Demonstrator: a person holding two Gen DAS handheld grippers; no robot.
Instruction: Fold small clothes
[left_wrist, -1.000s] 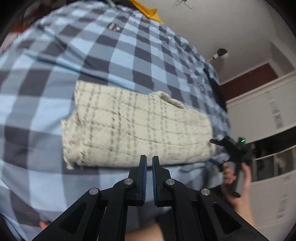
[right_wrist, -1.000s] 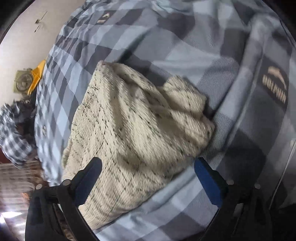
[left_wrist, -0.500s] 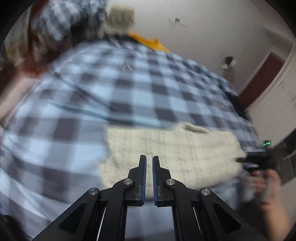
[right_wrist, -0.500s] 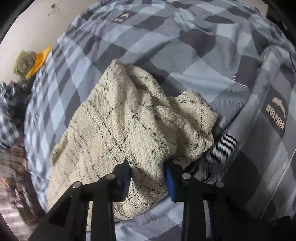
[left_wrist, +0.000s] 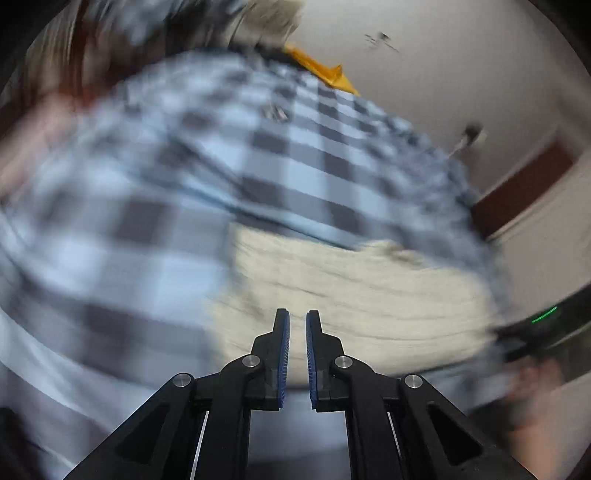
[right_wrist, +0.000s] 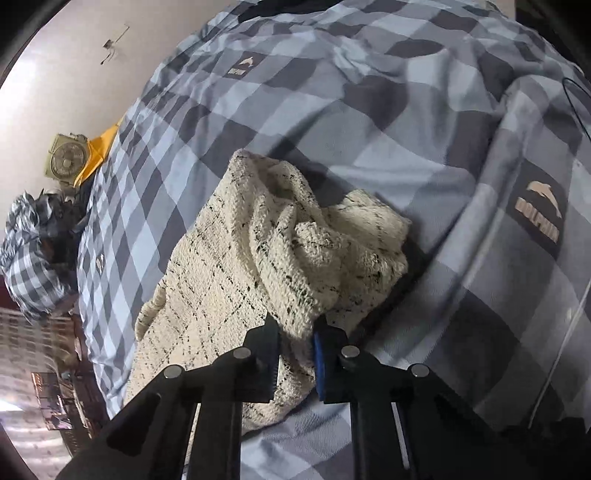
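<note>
Covering the bed, a blue-and-grey checked cotton sheet bears the cream black-flecked knitted garment at centre. The right gripper, jaws closing, pinches the garment's bunched six-o'clock edge. The left gripper is closed on nothing; a white wall rises at one o'clock.

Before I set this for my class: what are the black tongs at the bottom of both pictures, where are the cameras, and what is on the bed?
No robot here: a person holds one pair of tongs in each hand, with a wide-angle camera on each looking along its fingers. The blurred picture is from the left tongs, which are shut on nothing. The sharp one is from the right tongs, whose jaws are closing on a bunched edge of the cream knit. The knit lies on a blue and grey checked bedcover. In the left view the right tongs show only as a dark blur with a green light at the right edge.
</note>
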